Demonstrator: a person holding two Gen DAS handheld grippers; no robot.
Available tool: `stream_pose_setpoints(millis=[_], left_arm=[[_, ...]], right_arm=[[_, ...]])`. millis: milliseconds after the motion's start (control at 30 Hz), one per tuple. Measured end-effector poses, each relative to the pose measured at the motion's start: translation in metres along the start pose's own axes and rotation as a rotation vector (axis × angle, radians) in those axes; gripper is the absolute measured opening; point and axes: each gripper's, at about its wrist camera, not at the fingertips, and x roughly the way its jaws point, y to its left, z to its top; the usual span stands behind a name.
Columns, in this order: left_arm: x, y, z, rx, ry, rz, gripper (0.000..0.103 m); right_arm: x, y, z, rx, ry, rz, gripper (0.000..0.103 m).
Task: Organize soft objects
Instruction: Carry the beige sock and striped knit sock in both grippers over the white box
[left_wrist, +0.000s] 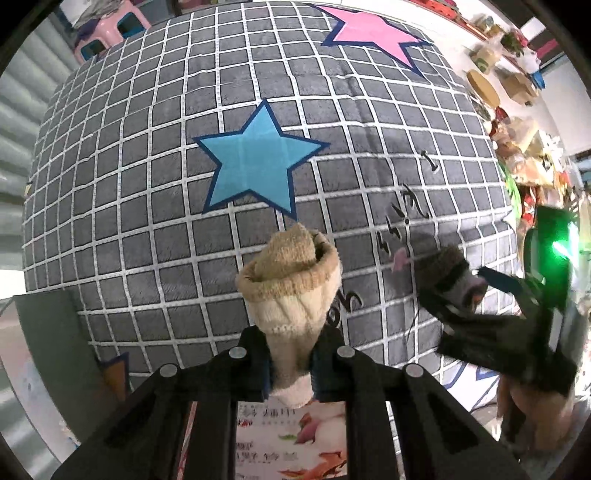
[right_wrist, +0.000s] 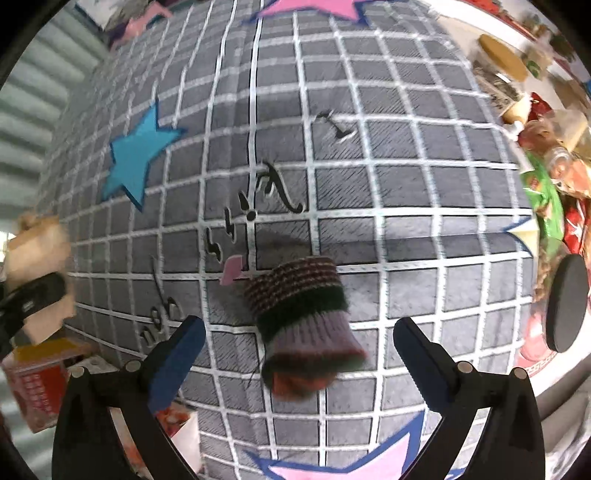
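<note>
1. The left tool (left_wrist: 290, 373) points down and is clamped on a rolled beige sock (left_wrist: 291, 288); both blue pads squeeze the sock's narrow white end, and its folded tan cuff bulges out beyond the fingertips.
2. That beige sock hangs over a grey blanket (left_wrist: 147, 184) printed with a white grid; whether it touches the fabric cannot be told from the left wrist view.
3. A blue star (left_wrist: 255, 162) on the blanket lies just beyond the sock's cuff, and a pink star (left_wrist: 373, 33) sits farther off near the blanket's far edge.
4. The right tool (right_wrist: 299, 339) also points down, and its jaws stand wide apart with nothing pressed between the pads.
5. A rolled dark striped sock (right_wrist: 306, 325), with maroon, black, purple and reddish bands, lies between the right tool's open fingers, touching neither pad; it appears slightly blurred.
6. The striped sock sits over the grey blanket beside black script lettering (right_wrist: 236, 225) and a small pink tag (right_wrist: 232, 269).
7. In the right wrist view the left tool and its beige sock appear at the left edge, well apart from the striped sock.
8. In the left wrist view the right tool shows at the right edge, blurred, with a green light (left_wrist: 557, 243) on its body.
9. Cluttered packages and containers (right_wrist: 546, 155) line the floor past the blanket's right edge.
</note>
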Motion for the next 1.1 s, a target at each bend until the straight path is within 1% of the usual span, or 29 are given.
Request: stream_pose_setpoints(millis=[33,67,100,133,167,267,467,667,800,1100], left_arm=[[-0.001,0.0,-0.003,0.006,-0.001,0.001,0.017],[0.005,0.005,0.002,0.011,-0.001,0.002,0.017],[0.005,0.002,-0.002,0.019,-0.004,0.003,0.017],[-0.002,0.004,-0.005,0.025,-0.005,0.001,0.017],[-0.004,0.002,-0.008,0.033,-0.008,0.001,0.017],[-0.009,-0.003,-0.016,0.047,-0.016,-0.006,0.017],[-0.023,-0.012,-0.032,0.098,-0.057,-0.011,0.017],[-0.033,-0.012,-0.05,0.131,-0.077,-0.017,0.017],[-0.042,-0.007,-0.065,0.144,-0.094,-0.022,0.017],[-0.075,0.021,-0.097,0.121,-0.168,-0.041,0.017]], right_arm=[[0.008,0.001,0.0,-0.002,0.02,-0.012,0.091],[0.015,0.0,0.0,0.007,0.045,-0.02,0.063],[0.02,-0.002,-0.001,0.019,0.066,-0.013,0.052],[0.021,-0.004,-0.004,0.033,0.067,-0.002,0.051],[0.02,-0.005,-0.006,0.032,0.063,0.001,0.044],[0.011,-0.007,-0.013,0.026,0.041,0.019,0.042],[-0.021,-0.014,-0.031,0.072,-0.016,0.071,0.042],[-0.051,-0.009,-0.046,0.09,-0.053,0.088,0.042],[-0.072,0.001,-0.059,0.096,-0.075,0.097,0.042],[-0.108,0.052,-0.08,0.052,-0.127,0.104,0.042]])
